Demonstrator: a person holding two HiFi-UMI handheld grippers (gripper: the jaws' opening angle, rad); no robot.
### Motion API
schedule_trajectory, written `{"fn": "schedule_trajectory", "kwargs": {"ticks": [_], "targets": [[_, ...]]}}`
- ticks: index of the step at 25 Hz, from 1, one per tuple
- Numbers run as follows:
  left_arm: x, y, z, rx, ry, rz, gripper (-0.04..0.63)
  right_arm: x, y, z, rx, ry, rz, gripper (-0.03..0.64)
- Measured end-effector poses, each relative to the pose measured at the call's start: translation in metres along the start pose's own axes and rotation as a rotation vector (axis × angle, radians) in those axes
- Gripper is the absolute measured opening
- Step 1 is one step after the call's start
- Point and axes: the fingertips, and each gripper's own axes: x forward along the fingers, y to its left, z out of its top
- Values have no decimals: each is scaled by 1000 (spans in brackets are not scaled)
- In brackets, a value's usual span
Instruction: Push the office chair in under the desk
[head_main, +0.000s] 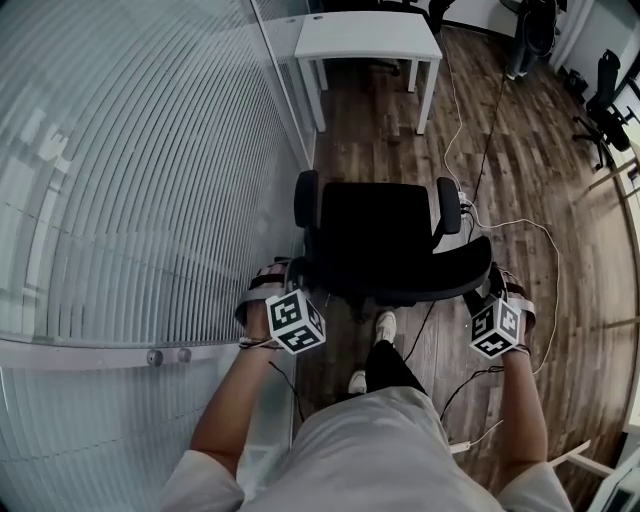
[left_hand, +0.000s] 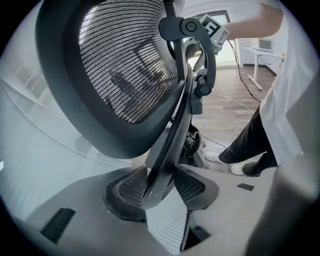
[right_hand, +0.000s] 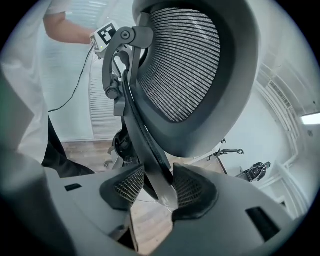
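A black mesh office chair (head_main: 380, 235) stands on the wood floor, its seat facing a white desk (head_main: 368, 40) farther ahead. Its curved backrest (head_main: 430, 278) is nearest me. My left gripper (head_main: 292, 278) is shut on the backrest's left edge, and my right gripper (head_main: 492, 288) is shut on its right edge. In the left gripper view the backrest's rim (left_hand: 162, 175) is pinched between the pads (left_hand: 127, 187), with the mesh (left_hand: 125, 65) above. In the right gripper view the rim (right_hand: 155, 175) is likewise clamped between the pads (right_hand: 192, 192).
A frosted glass partition (head_main: 130, 180) runs along the left, close to the chair's left armrest (head_main: 306, 198). Cables (head_main: 500, 215) trail over the floor to the right. Other black chairs (head_main: 605, 100) stand at the far right. The person's feet (head_main: 372, 350) are just behind the chair.
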Motion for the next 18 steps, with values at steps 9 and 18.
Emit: {"fn": "schedule_trajectory", "kwargs": {"ticks": [9, 18], "targets": [[20, 26, 9, 0, 5, 17, 178, 20, -26, 0, 9, 2, -11, 187], [46, 58, 25, 1, 20, 20, 178, 47, -64, -1, 1, -1, -10, 187]]}}
